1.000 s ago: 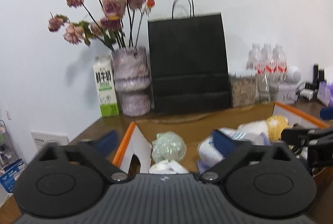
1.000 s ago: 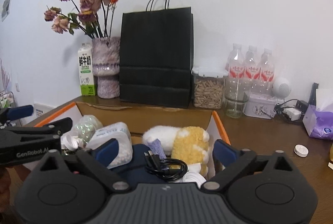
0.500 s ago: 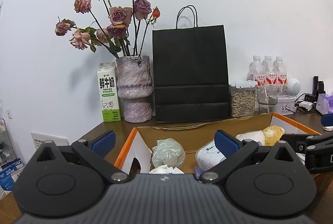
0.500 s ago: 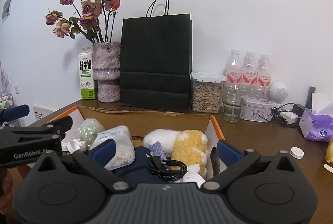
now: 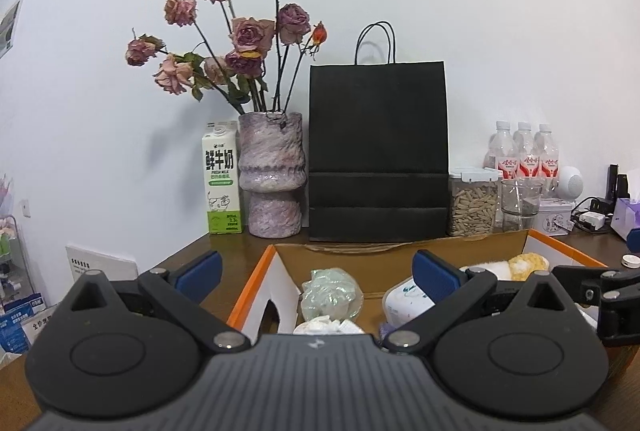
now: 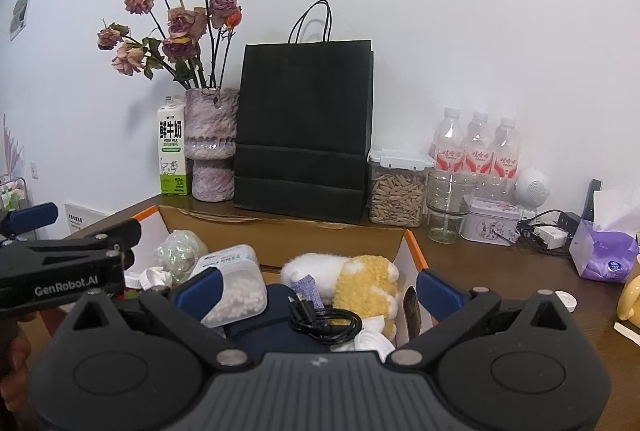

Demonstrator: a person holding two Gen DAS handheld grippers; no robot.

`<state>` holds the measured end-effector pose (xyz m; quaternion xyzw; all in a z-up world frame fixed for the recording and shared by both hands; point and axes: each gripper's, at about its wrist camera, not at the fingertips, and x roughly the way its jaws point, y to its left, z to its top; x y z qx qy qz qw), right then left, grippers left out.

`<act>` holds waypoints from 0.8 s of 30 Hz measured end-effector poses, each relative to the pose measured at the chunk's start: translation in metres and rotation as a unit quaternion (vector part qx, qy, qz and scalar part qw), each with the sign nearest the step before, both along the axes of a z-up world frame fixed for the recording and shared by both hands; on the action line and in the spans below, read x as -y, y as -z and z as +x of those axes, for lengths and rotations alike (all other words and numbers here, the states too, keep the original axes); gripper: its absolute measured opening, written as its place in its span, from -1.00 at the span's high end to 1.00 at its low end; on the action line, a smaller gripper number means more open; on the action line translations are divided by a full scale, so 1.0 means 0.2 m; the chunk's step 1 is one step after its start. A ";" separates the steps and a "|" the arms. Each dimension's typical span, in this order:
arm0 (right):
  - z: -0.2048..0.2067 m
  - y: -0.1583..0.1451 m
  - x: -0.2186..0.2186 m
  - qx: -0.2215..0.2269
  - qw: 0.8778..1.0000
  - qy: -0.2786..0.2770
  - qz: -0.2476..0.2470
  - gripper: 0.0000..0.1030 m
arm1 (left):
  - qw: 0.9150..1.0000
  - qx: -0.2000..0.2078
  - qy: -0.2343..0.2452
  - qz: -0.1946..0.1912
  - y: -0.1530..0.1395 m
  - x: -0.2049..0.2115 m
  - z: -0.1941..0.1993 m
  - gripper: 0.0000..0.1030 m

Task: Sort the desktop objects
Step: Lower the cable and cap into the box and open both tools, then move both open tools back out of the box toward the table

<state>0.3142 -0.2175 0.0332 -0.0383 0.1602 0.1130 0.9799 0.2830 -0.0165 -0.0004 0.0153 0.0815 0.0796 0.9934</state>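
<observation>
Cardboard box (image 6: 280, 235) holds a plush toy (image 6: 360, 279) and black cable (image 6: 324, 319); left gripper (image 5: 316, 271) and right gripper (image 6: 316, 291) hover near it, fingers spread, grasping nothing.

Orange-rimmed brown cardboard box (image 6: 414, 251) ahead of the blue finger pads (image 6: 436, 294); between them a white-and-yellow fluffy plush toy (image 6: 352, 281) and black coiled cable (image 6: 324, 319). Beyond: matte black paper bag (image 6: 304, 127), mottled purple-and-white vase (image 6: 210, 143), green-and-white milk carton (image 6: 172, 151).
</observation>
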 end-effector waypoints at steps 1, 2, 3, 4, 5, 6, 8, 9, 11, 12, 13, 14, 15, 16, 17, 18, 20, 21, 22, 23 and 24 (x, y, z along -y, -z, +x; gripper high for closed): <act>-0.01 0.00 0.00 0.001 1.000 0.000 -0.001 -1.00 | 1.000 -0.001 -0.002 0.000 0.00 0.00 -0.01 -1.00; -0.03 0.01 0.00 0.001 1.000 0.000 -0.002 -1.00 | 1.000 0.000 -0.003 0.000 0.01 -0.01 -0.02 -1.00; -0.04 0.01 0.00 0.001 1.000 -0.002 -0.003 -1.00 | 1.000 0.001 -0.004 0.001 0.01 -0.01 -0.04 -1.00; -0.06 0.02 0.00 0.002 1.000 -0.003 -0.003 -1.00 | 1.000 0.002 -0.006 0.002 0.01 -0.01 -0.05 -1.00; -0.08 0.03 0.00 0.002 1.000 -0.003 -0.005 -1.00 | 1.000 0.004 -0.007 0.003 0.01 -0.01 -0.06 -1.00; -0.09 0.04 -0.01 0.003 1.000 -0.003 -0.007 -1.00 | 1.000 0.004 -0.008 0.005 0.02 -0.01 -0.08 -1.00; -0.13 0.05 -0.01 0.003 1.000 0.000 -0.012 -1.00 | 1.000 0.003 -0.007 0.007 0.03 -0.01 -0.11 -1.00; -0.15 0.06 -0.01 0.002 1.000 0.002 -0.014 -1.00 | 1.000 0.001 -0.007 0.009 0.03 -0.01 -0.13 -1.00; -0.18 0.09 0.00 -0.003 1.000 0.003 -0.017 -1.00 | 1.000 -0.003 -0.006 0.011 0.04 -0.01 -0.16 -1.00; -0.19 0.10 0.00 -0.006 1.000 0.005 -0.020 -1.00 | 1.000 -0.006 -0.006 0.012 0.05 -0.01 -0.18 -1.00; -0.21 0.11 0.00 -0.008 1.000 0.006 -0.023 -1.00 | 1.000 -0.010 -0.006 0.014 0.06 -0.01 -0.19 -1.00; -0.22 0.12 0.00 -0.009 1.000 0.008 -0.025 -1.00 | 1.000 -0.013 -0.007 0.017 0.06 0.00 -0.20 -1.00; -0.23 0.13 0.00 -0.011 1.000 0.010 -0.026 -1.00 | 1.000 -0.016 -0.009 0.020 0.07 0.00 -0.21 -1.00; -0.24 0.13 0.01 -0.013 1.000 0.010 -0.025 -1.00 | 1.000 -0.019 -0.011 0.022 0.08 0.00 -0.22 -1.00; -0.26 0.14 0.01 -0.015 1.000 0.011 -0.024 -1.00 | 0.999 -0.021 -0.013 0.022 0.08 -0.01 -0.23 -1.00; -0.27 0.15 0.01 -0.017 1.000 0.012 -0.023 -1.00 | 0.999 -0.022 -0.014 0.021 0.09 -0.01 -0.24 -1.00; -0.29 0.17 0.02 -0.023 0.999 0.014 -0.021 -1.00 | 0.999 -0.025 -0.017 0.019 0.09 -0.02 -0.27 -1.00; -0.30 0.18 0.02 -0.027 0.999 0.015 -0.022 -1.00 | 0.999 -0.028 -0.016 0.016 0.10 -0.03 -0.28 -1.00; -0.31 0.19 0.02 -0.030 0.999 0.015 -0.023 -1.00 | 0.999 -0.028 -0.015 0.013 0.10 -0.04 -0.30 -1.00; -0.32 0.20 0.02 -0.033 0.999 0.016 -0.025 -1.00 | 0.999 -0.029 -0.014 0.009 0.09 -0.05 -0.31 -1.00; -0.33 0.20 0.02 -0.034 0.999 0.016 -0.026 -1.00 | 0.999 -0.031 -0.013 0.007 0.09 -0.05 -0.32 -1.00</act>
